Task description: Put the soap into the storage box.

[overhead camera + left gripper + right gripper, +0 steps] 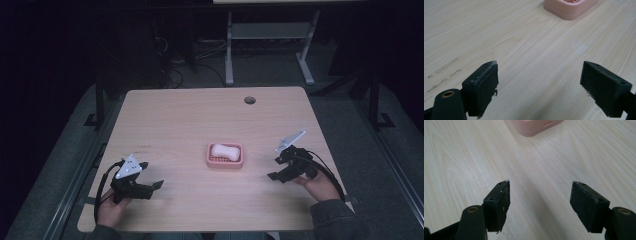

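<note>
**Two open grippers flank a soap dish at mid-surface**

Pale wood grain runs across the surface (200, 115), which carries little besides the things in hand. Nearest the person, at the bottom of the high view, both hands rest low over the near edge. The left gripper (152, 175) sits at the near left corner, its jaws spread wide with nothing between them; the left gripper view shows bare wood between the two black pads (484, 82). The right gripper (275, 167) sits at the near right, angled toward the middle, and its jaws also stand well apart and hold nothing, with only wood grain between them in the right gripper view.

Farther in, between the two grippers and well apart from each, a pink soap dish (225, 155) lies flat at the middle of the surface. A pale bar of soap (223, 150) lies across its top. A corner of the dish shows at the top edge of each gripper view, so both grippers point roughly toward it.

Beyond the dish, a round cable hole (250, 100) sits near the far edge, and past the surface a grey table frame (270, 45) stands in the dark room.

The step in hand looks like the approach: neither gripper touches the dish or the soap yet. The next move probably calls for one gripper to close the gap and line its jaws over the soap's narrow width, low enough to grip it without pushing the dish.
</note>
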A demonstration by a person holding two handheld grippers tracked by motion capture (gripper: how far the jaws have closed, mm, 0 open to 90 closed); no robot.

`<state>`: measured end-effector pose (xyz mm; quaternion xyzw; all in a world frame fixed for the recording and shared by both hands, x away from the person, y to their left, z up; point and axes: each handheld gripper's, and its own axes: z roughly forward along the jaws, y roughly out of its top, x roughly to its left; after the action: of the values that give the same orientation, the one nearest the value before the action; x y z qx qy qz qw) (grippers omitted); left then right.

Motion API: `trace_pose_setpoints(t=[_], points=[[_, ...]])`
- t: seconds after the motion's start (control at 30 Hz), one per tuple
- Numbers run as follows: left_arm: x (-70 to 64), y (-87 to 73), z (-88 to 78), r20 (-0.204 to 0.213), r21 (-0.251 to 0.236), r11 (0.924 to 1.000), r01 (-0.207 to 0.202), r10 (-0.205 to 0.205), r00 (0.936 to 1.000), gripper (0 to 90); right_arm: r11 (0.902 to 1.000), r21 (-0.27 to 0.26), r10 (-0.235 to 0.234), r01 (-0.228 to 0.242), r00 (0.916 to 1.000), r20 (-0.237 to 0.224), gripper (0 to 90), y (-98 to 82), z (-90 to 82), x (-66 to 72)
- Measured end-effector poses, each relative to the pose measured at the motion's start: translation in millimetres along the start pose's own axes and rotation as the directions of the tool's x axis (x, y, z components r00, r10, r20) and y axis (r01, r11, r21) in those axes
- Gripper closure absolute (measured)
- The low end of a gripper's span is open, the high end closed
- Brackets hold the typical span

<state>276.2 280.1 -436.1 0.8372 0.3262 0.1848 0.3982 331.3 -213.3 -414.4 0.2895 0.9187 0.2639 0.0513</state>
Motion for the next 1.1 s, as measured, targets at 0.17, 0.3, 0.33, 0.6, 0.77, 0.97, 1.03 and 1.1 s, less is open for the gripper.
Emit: trace_pose_setpoints(t=[0.17,0.3,0.33,0.6,0.77,0.97,1.03,1.1], points=[[0.0,0.0,0.0,0.0,0.004,1.0,-0.004,0.004,1.0,14.5,0.9999,-0.006,0.014,-0.014,0.9999,0.0,31.8,-8.8,-1.5,0.7],[0.1,0.0,0.0,0.0,0.006,1.0,-0.005,0.005,1.0,14.5,0.9997,-0.013,0.022,-0.022,0.9998,0.003,31.7,-15.2,-3.0,1.4],[0.0,0.0,0.0,-0.001,0.007,1.0,-0.004,0.004,1.0,14.5,0.9997,-0.013,0.022,-0.022,0.9998,0.003,31.7,-15.2,-3.0,1.4],[-0.3,0.4,-0.1,0.001,0.008,0.9999,-0.011,0.011,0.9999,14.5,0.9994,-0.018,0.029,-0.029,0.9996,0.005,31.5,-25.9,-4.4,2.7],[0.2,0.3,0.1,-0.001,0.008,0.9998,-0.019,0.019,0.9998,14.5,0.9992,-0.027,0.028,-0.028,0.9996,0.009,31.4,-33.6,-6.4,5.8],[0.1,0.4,-0.1,0.0,0.012,0.9996,-0.027,0.027,0.9996,14.5,0.9988,-0.035,0.034,-0.033,0.9993,0.017,31.3,-39.9,-9.9,10.1],[-0.6,0.4,0.3,0.0,0.01,0.9997,-0.021,0.021,0.9998,14.5,0.9983,-0.045,0.039,-0.038,0.999,0.021,31.3,-44.1,-11.5,12.3],[-0.9,0.4,0.4,0.0,0.009,0.9998,-0.02,0.02,0.9998,14.5,0.9981,-0.048,0.041,-0.04,0.9989,0.022,31.3,-45.2,-11.6,12.8]])
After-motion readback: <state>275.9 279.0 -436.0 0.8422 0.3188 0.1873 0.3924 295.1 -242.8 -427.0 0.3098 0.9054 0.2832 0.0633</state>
